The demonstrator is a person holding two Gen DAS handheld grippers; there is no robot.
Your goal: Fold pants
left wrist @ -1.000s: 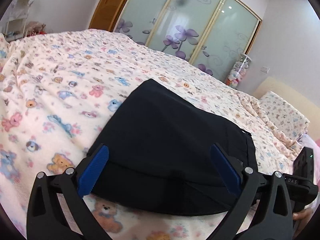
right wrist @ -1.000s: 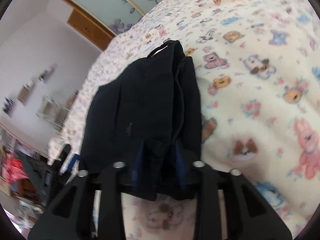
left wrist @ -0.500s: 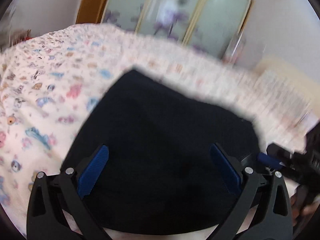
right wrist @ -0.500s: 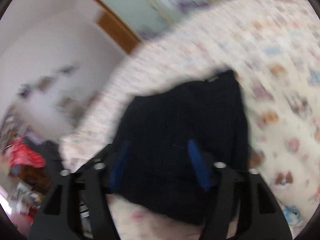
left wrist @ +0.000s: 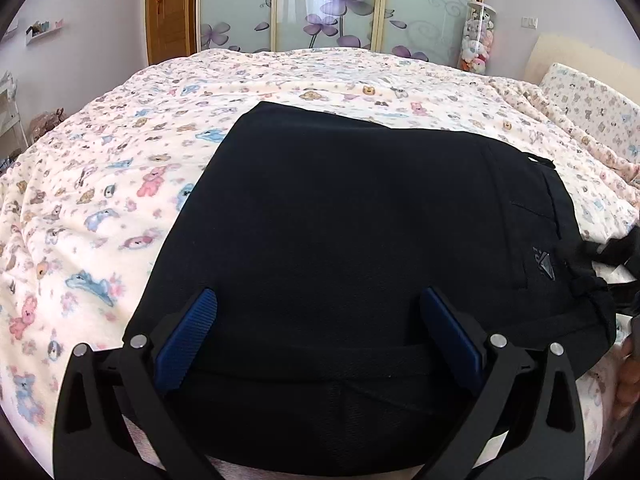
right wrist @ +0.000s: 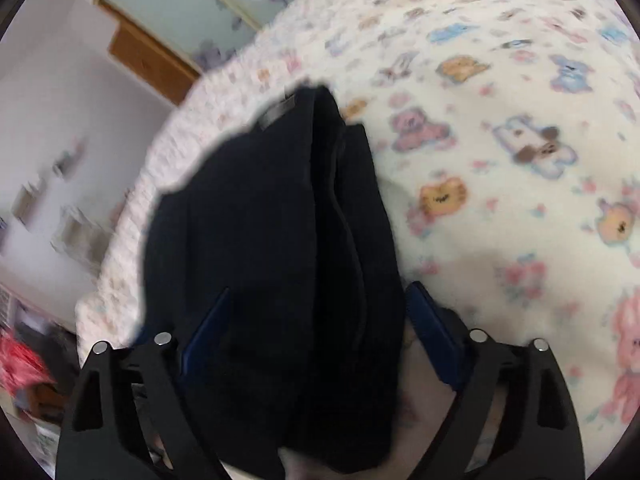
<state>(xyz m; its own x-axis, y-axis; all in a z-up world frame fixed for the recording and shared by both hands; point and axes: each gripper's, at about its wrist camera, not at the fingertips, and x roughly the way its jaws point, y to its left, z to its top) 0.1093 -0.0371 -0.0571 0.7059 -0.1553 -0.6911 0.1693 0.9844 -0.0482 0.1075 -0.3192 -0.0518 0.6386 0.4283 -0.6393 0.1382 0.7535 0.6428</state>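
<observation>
The black pants [left wrist: 360, 240] lie folded in a compact stack on the bed [left wrist: 100, 200], so both the left tool [left wrist: 320, 336] and right tool [right wrist: 316, 332] hover wide open, gripping nothing, probably to press it flat.

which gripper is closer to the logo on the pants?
Right, likely. The logo sits at the pants' right end, beside the right gripper at that edge; the left gripper straddles the near edge, further left.
</observation>
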